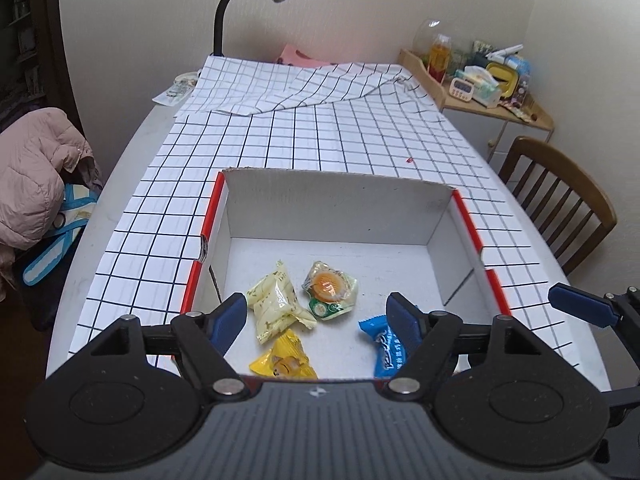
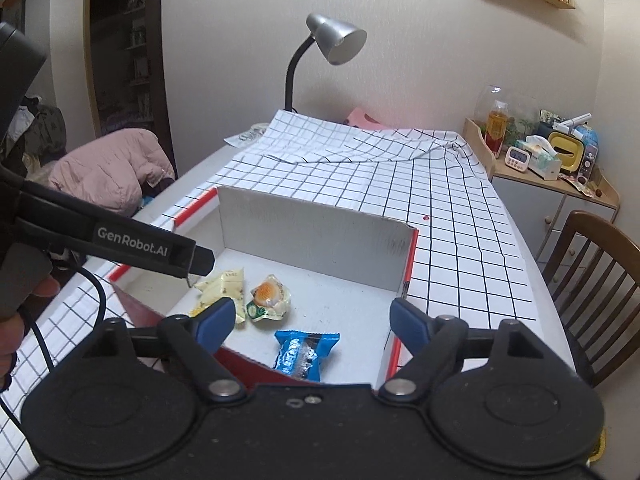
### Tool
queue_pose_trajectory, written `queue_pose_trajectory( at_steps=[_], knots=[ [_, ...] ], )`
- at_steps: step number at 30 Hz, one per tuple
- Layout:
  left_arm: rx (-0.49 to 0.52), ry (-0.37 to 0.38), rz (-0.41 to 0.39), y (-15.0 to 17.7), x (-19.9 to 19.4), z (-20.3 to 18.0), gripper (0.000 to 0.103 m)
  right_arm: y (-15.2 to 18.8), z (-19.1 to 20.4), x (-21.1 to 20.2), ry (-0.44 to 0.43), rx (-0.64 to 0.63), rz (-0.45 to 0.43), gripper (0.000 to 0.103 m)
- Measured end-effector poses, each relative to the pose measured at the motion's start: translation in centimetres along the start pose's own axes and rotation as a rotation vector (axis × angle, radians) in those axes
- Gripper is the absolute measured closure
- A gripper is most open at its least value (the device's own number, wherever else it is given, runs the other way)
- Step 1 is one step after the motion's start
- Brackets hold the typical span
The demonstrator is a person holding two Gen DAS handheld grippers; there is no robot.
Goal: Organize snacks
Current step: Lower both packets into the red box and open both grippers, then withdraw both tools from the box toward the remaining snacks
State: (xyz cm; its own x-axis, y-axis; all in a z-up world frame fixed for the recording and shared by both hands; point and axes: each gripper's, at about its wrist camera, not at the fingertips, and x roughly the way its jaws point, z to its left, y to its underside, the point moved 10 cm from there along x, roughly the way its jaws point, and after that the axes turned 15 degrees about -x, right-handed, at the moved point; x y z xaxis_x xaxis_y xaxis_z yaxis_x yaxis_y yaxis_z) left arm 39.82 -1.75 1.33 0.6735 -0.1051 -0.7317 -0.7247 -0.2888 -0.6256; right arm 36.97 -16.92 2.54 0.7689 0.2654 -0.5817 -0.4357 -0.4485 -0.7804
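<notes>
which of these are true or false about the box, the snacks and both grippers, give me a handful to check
1. Four wrapped snacks lie inside the white box. True.
2. The blue packet lies outside the box on the cloth. False: it lies on the box floor.
3. The left gripper is open and holds nothing. True.
4. The right gripper is clamped on the yellow packet. False: it is open and empty.
5. The desk lamp stands inside the box. False: it stands at the table's far end.

Silver desk lamp (image 2: pixel 336 40), checked tablecloth (image 1: pixel 320 128), wooden chair (image 1: pixel 560 204), pink jacket (image 1: pixel 36 172), perhaps a timer (image 2: pixel 517 157)
</notes>
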Motion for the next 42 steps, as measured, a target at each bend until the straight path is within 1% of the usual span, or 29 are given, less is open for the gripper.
queue_pose_trajectory(
  at_steps=[4, 8, 9, 10, 11, 16, 18, 20, 21, 23, 24, 27, 30, 33, 38, 42],
  knots=[
    [-0.006, 0.019, -0.022, 0.4, -1.7, 0.2, 0.026, 0.1, 0.2, -1.4, -0.01, 0.002, -0.02, 0.017],
    [-0.007, 0.041, -0.042, 1.0, -3.3, 0.4, 0.026, 0.6, 0.6, -3.0, -0.022, 0.013, -0.042, 0.009],
    [-0.009, 0.053, -0.046, 1.2, -3.7, 0.5, 0.024, 0.7, 0.7, -3.4, -0.027, 0.013, -0.049, 0.009],
    [-0.011, 0.065, -0.051, 1.4, -4.2, 0.5, 0.02, 0.9, 0.8, -3.8, -0.033, 0.013, -0.055, 0.008],
    [-0.012, 0.074, -0.058, 1.6, -4.6, 0.6, 0.019, 1.0, 1.0, -4.2, -0.038, 0.013, -0.059, 0.008],
    [0.005, 0.105, -0.082, 2.7, -6.5, 0.4, 0.019, 1.9, 1.5, -5.6, -0.05, 0.012, -0.075, 0.005],
    [0.014, 0.115, -0.095, 3.2, -7.3, 0.4, 0.018, 2.2, 1.8, -6.2, -0.049, 0.012, -0.084, 0.001],
    [0.023, 0.136, -0.103, 3.8, -8.0, 0.4, 0.017, 2.6, 2.1, -6.7, -0.058, 0.014, -0.09, 0.0],
    [0.023, 0.147, -0.108, 4.2, -8.4, 0.4, 0.016, 2.9, 2.3, -6.9, -0.066, 0.015, -0.091, 0.0],
    [0.029, 0.171, -0.107, 5.0, -9.1, 0.4, 0.008, 3.3, 2.7, -7.3, -0.076, 0.013, -0.093, 0.0],
    [0.027, 0.184, -0.104, 5.3, -9.3, 0.4, 0.001, 3.5, 2.9, -7.5, -0.08, 0.009, -0.095, 0.0],
    [0.0, 0.215, -0.105, 6.2, -9.7, 1.0, 0.0, 4.2, 3.8, -8.1, -0.099, 0.004, -0.103, 0.0],
    [-0.026, 0.213, -0.115, 7.1, -9.8, 2.1, 0.0, 5.1, 4.6, -8.4, -0.113, -0.004, -0.106, 0.0],
    [-0.044, 0.179, -0.119, 8.2, -9.3, 3.6, 0.0, 6.2, 5.3, -8.1, -0.129, -0.01, -0.087, 0.0],
    [-0.06, 0.112, -0.094, 10.0, -7.4, 5.8, 0.0, 8.4, 6.1, -6.4, -0.127, -0.006, -0.034, 0.0],
    [-0.078, 0.09, -0.057, 10.6, -5.7, 6.8, 0.0, 10.0, 6.4, -4.5, -0.136, 0.018, 0.014, 0.0]
  ],
)
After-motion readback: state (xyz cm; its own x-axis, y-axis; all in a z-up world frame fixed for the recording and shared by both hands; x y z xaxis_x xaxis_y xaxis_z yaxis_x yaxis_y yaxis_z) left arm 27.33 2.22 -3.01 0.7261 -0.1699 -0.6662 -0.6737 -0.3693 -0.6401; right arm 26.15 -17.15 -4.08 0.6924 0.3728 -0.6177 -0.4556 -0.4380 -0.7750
